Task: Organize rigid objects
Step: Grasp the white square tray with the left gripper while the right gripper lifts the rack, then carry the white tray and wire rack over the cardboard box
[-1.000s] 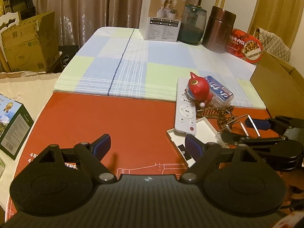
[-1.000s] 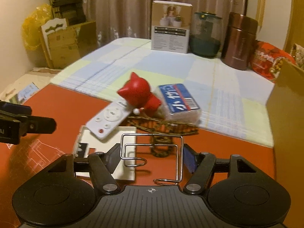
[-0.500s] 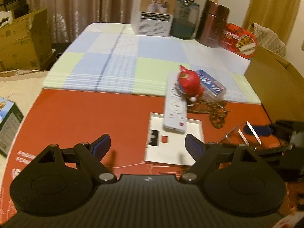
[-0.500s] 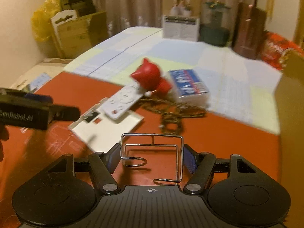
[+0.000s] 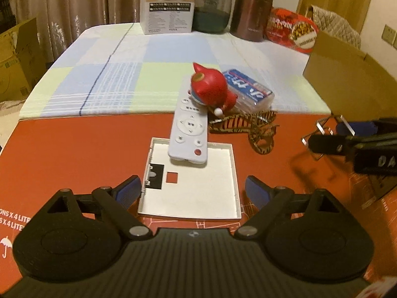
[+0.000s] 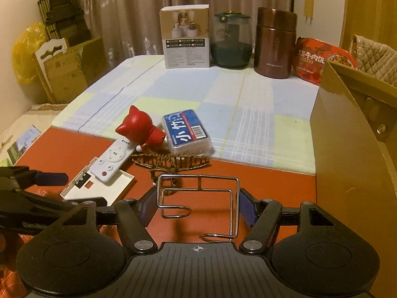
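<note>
Closer now to the white tray (image 5: 191,186) than a second ago, left gripper (image 5: 192,191) wide open and empty, straddling its near edge on the red mat (image 5: 74,154). Clamped across the wire rack (image 6: 198,203), right gripper (image 6: 198,206) near the cardboard box (image 6: 347,149) at the mat's right edge, probably for dropping in.

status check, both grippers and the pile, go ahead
Right gripper shut on wire rack, lifted. Left gripper open, empty, over white tray. White remote lies across tray's far edge.
</note>
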The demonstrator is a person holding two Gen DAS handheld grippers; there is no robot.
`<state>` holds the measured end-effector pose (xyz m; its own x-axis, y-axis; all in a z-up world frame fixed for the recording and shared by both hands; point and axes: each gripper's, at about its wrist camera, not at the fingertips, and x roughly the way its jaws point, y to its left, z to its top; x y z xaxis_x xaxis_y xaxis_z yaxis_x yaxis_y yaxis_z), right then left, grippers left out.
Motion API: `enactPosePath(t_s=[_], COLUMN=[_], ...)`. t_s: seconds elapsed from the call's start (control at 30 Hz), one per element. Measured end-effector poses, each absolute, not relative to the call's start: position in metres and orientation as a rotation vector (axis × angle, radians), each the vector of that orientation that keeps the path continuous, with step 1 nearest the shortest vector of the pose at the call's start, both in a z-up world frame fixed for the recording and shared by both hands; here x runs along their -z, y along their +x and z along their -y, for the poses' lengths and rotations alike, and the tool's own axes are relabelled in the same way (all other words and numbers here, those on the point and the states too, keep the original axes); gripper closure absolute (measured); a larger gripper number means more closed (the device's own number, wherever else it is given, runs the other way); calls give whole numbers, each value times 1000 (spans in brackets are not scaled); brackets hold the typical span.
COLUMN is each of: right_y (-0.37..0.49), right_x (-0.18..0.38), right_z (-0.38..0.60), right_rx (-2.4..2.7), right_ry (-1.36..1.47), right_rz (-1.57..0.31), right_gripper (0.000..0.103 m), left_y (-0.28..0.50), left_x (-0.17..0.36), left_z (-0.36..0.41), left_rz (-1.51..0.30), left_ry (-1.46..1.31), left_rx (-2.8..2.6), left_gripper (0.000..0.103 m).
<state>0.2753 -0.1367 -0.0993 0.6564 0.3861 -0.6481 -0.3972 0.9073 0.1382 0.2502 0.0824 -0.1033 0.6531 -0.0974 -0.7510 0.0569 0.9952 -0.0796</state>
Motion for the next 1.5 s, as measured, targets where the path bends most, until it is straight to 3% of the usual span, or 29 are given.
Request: enactPosePath(t_s=[0.33, 0.47, 0.73, 1.03, 1.5], right_y=[280, 280, 278, 272, 245], right_x=[95, 95, 91, 83, 42], right_z=[145, 146, 141, 134, 163], right_rx=[-448, -453, -466, -480, -436], right_ry=[22, 27, 30, 32, 86], right_rz=[-720, -722, -715, -694, -562], right_gripper=[39, 39, 39, 39, 39], left_y=[258, 258, 250, 217, 206], left_x=[116, 115, 108, 90, 33], left_z=[-70, -70, -71, -73, -63], left_rz=[-814, -806, -862, -861, -697], left_ry=[28, 35, 47, 28, -43], left_rx=[54, 50, 75, 95, 103], left_gripper=[12, 18, 18, 19, 19])
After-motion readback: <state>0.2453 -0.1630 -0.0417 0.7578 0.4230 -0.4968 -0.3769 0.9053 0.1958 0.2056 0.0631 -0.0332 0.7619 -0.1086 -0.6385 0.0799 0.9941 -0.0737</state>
